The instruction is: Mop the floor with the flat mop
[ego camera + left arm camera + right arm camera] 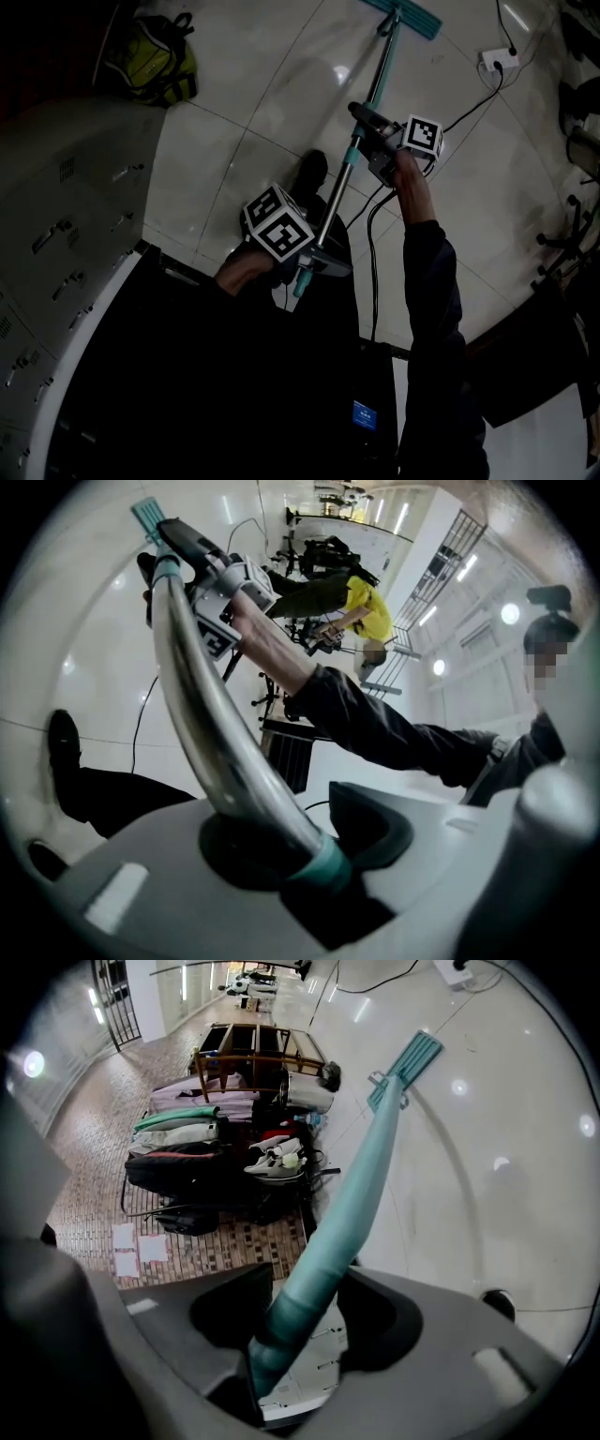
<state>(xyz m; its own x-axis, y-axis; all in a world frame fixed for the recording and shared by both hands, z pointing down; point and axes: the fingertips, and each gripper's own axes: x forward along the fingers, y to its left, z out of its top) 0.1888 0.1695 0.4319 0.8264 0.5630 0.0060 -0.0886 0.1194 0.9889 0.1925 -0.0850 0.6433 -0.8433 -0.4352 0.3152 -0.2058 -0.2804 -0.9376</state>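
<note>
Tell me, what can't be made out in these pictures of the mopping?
- Mop head: head view, cut off by the top edge; right gripper view, too small to tell whether it is wet.
- Mop handle: its end hidden inside the shut left gripper in that gripper's view; likewise a stretch inside the shut right gripper.
- Floor beneath the person: head view, hidden by dark clothing.
- Bag: head view, too dim for details.

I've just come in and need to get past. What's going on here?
A person holds a flat mop with both grippers. The left gripper is shut near the upper end of the handle, and the right gripper is shut farther down. The mop head rests on the white tiled floor ahead.
</note>
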